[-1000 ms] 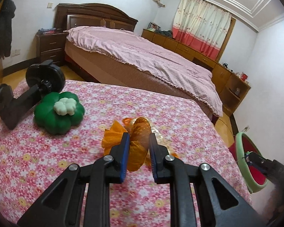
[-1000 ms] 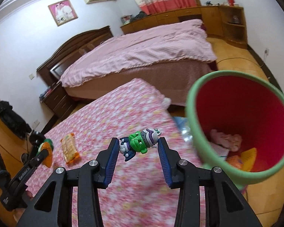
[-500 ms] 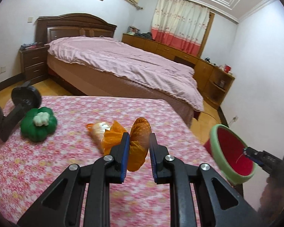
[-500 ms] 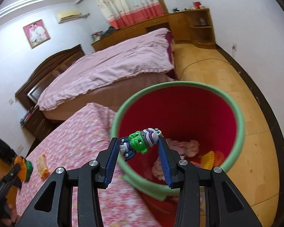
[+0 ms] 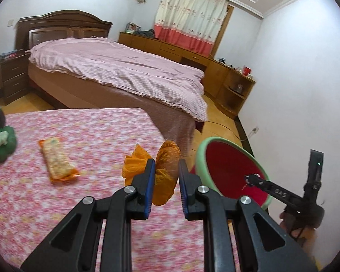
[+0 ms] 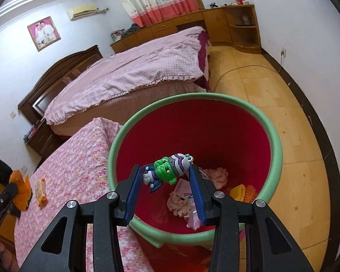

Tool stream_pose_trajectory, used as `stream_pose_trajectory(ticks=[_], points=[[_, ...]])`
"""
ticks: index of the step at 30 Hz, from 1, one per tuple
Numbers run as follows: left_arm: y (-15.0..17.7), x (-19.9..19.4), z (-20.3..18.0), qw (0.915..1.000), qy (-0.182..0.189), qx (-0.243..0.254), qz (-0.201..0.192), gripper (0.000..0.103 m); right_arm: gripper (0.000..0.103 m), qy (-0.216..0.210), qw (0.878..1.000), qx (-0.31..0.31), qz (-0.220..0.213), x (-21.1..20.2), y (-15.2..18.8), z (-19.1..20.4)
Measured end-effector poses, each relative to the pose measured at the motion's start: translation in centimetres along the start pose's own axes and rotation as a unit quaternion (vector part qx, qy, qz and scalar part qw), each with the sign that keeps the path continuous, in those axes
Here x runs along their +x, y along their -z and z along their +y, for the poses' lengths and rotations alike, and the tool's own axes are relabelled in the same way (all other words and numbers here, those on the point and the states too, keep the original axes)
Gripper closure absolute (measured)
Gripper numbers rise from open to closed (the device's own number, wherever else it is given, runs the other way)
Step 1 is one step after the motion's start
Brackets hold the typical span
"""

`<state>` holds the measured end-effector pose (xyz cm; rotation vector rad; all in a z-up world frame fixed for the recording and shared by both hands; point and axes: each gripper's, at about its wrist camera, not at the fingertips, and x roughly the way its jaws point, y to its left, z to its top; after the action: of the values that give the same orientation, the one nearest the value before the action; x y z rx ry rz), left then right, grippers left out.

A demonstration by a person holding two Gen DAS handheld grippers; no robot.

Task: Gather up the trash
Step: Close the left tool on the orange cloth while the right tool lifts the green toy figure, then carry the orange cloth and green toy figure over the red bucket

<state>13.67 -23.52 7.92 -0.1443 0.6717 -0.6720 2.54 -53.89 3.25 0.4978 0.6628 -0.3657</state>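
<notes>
My right claw (image 6: 164,179) grips the toy figure (image 6: 167,173) crosswise, right above the open bin (image 6: 269,136) off the counter's (image 6: 79,149) edge; left claw (image 5: 165,176) clamps an orange wrapper (image 5: 166,170).

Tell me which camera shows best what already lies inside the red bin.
The right wrist view: it looks down into the bin and shows pink tissue and a yellow wrapper at the bottom. The left wrist view shows the bin only from the side, with its contents hidden.
</notes>
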Motion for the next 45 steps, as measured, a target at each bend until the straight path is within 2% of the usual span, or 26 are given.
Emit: stream_pose_trajectory(ticks=[6,15,22,32,35,38,40,42,44,45], points=[[-0.2,1.4,-3.0,0.9997,0.01,0.023,0.007,0.083,0.06,-0.005,1.0,-0.007,0.006,0.4,-0.7,-0.9],[-0.3,4.0,-5.1,0.9987,0.023,0.034,0.03,0.083,0.057,-0.037,0.999,0.02,0.011,0.8,-1.8,-2.5],[-0.2,6.2,-7.7,0.9967,0.04,0.053,0.047,0.083,0.057,-0.052,0.998,0.029,-0.01,-0.5,-2.4,-3.4],[1.3,10.9,-12.3,0.9877,0.075,0.102,0.092,0.083,0.057,-0.041,0.997,0.061,-0.021,-1.8,-2.4,-6.6],[1.7,11.9,-13.3,0.9844,0.073,0.123,0.102,0.083,0.057,-0.037,0.997,0.07,-0.022,-2.0,-2.4,-7.5],[2.1,12.5,-14.0,0.9817,0.066,0.139,0.113,0.077,0.057,-0.035,0.996,0.078,-0.018,-1.8,-2.4,-8.1],[2.3,12.6,-14.1,0.9818,0.066,0.135,0.116,0.068,0.057,-0.036,0.996,0.079,-0.017,-1.9,-2.3,-8.3],[2.3,12.5,-14.0,0.9827,0.067,0.126,0.118,0.064,0.057,-0.038,0.996,0.079,-0.017,-1.9,-2.2,-8.3],[2.2,12.3,-13.8,0.9837,0.063,0.123,0.116,0.064,0.056,-0.04,0.996,0.08,-0.016,-1.9,-2.0,-8.1],[2.1,12.0,-13.6,0.9843,0.059,0.121,0.114,0.064,0.052,-0.04,0.996,0.08,-0.015,-2.0,-1.9,-8.0]])
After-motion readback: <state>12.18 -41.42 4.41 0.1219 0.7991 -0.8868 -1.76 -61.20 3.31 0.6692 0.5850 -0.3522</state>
